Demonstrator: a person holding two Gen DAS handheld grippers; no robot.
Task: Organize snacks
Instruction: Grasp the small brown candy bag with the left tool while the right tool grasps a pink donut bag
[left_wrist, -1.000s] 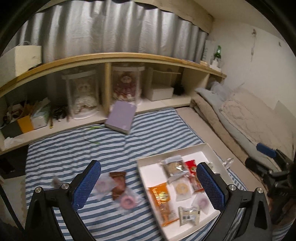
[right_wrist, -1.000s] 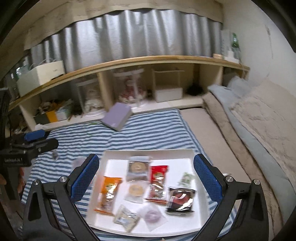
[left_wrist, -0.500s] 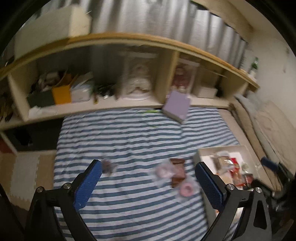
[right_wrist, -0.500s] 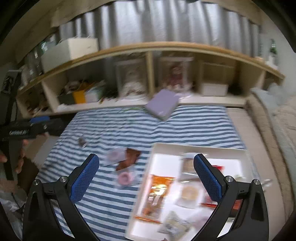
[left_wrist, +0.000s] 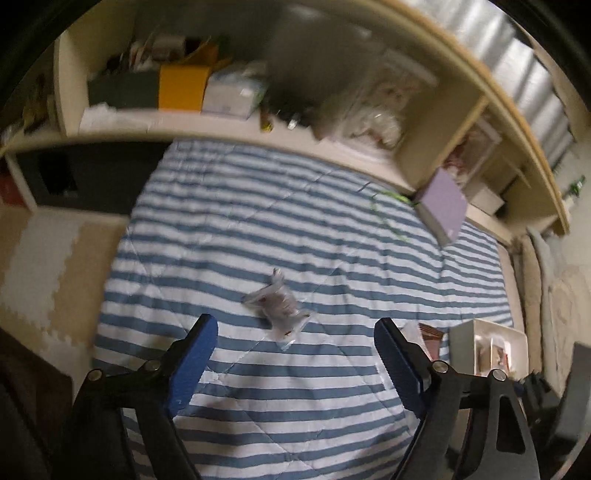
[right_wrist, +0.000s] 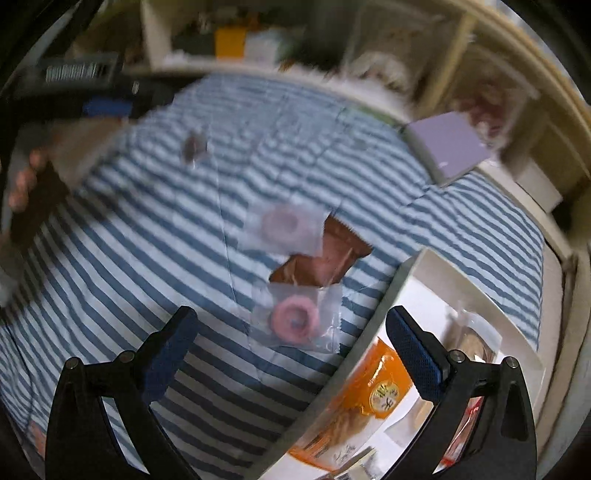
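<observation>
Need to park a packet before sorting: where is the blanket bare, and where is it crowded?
Bare: the striped blanket between the shelf and the lone clear packet, and the stripes nearer than that packet. Also the far stretch below the purple box. Crowded: beside the tray, where the pale donut, brown packet and pink donut overlap.

The left tongs (left_wrist: 293, 345) are pointed steeply downward, and their blue-padded jaws are held apart, with nothing pressed between the pads; the jaws have just been closing a little. The right tongs (right_wrist: 290, 328) are also angled sharply downward, with both black arms and blue pads spread wide and nothing gripped. In the right wrist view, the left tongs are seen blurred at the upper left, and a hand (right_wrist: 24, 184) is wrapped around their dark handle.
</observation>
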